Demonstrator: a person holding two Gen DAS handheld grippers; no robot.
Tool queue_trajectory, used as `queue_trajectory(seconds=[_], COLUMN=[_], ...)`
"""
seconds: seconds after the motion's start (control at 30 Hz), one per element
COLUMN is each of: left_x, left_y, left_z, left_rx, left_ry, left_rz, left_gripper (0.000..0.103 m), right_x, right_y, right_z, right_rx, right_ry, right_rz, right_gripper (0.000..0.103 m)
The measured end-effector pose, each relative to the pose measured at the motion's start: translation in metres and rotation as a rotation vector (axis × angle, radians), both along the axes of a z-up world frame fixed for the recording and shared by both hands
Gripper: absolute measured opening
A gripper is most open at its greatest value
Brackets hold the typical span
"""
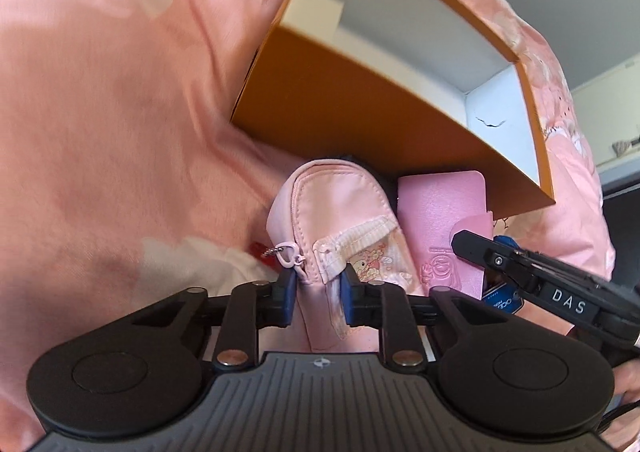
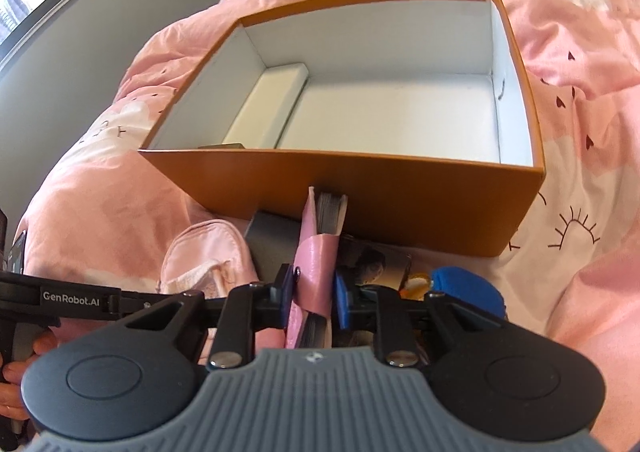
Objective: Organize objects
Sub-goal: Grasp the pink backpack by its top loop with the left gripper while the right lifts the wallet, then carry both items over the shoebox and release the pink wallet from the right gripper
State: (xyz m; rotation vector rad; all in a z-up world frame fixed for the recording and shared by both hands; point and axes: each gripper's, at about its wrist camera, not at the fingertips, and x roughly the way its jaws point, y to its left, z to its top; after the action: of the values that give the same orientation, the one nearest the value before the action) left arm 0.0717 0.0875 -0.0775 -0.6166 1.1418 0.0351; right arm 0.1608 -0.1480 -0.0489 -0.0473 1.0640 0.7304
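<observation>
A pale pink zip pouch lies on the bed in front of the orange box. My left gripper is shut on the pouch's near end, its blue pads pinching the fabric by the zipper. In the right wrist view my right gripper is shut on a pink notebook held on edge, its pages showing at the top. The same notebook appears beside the pouch in the left wrist view, with the right gripper's finger against it. The open orange box stands just beyond, white inside.
A white flat case lies in the box's left end. Under the notebook sit a grey card, a photo card and a blue object. Pink bedding surrounds everything. A hand holds the left gripper's handle.
</observation>
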Motion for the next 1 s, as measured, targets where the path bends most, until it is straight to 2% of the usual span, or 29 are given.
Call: queue_trajectory(seconds=[0.13, 0.2, 0.5, 0.73, 0.87, 1.0], left_x=[-0.007, -0.012, -0.008, 0.015, 0.036, 0.060], left_y=[-0.011, -0.012, -0.018, -0.014, -0.003, 0.014], left_z=[0.023, 0.036, 0.087, 0.119, 0.126, 0.122], left_rx=[0.110, 0.141, 0.160, 0.168, 0.168, 0.183], left_ry=[-0.077, -0.119, -0.286, -0.409, -0.431, -0.412], left_rz=[-0.062, -0.082, -0.107, -0.111, -0.098, -0.083], left_gripper=[0.021, 0.021, 0.021, 0.021, 0.021, 0.021], right_x=[-0.008, -0.012, -0.028, -0.016, 0.007, 0.035], right_y=[0.000, -0.001, -0.011, -0.012, -0.006, 0.002], right_z=[0.010, 0.017, 0.075, 0.119, 0.126, 0.116], right_rx=[0.001, 0.001, 0.082, 0.150, 0.187, 0.203], right_ry=[-0.031, -0.050, -0.171, -0.302, -0.310, -0.275], right_rz=[0.015, 0.020, 0.056, 0.033, 0.001, -0.048], right_gripper=[0.023, 0.022, 0.022, 0.022, 0.022, 0.022])
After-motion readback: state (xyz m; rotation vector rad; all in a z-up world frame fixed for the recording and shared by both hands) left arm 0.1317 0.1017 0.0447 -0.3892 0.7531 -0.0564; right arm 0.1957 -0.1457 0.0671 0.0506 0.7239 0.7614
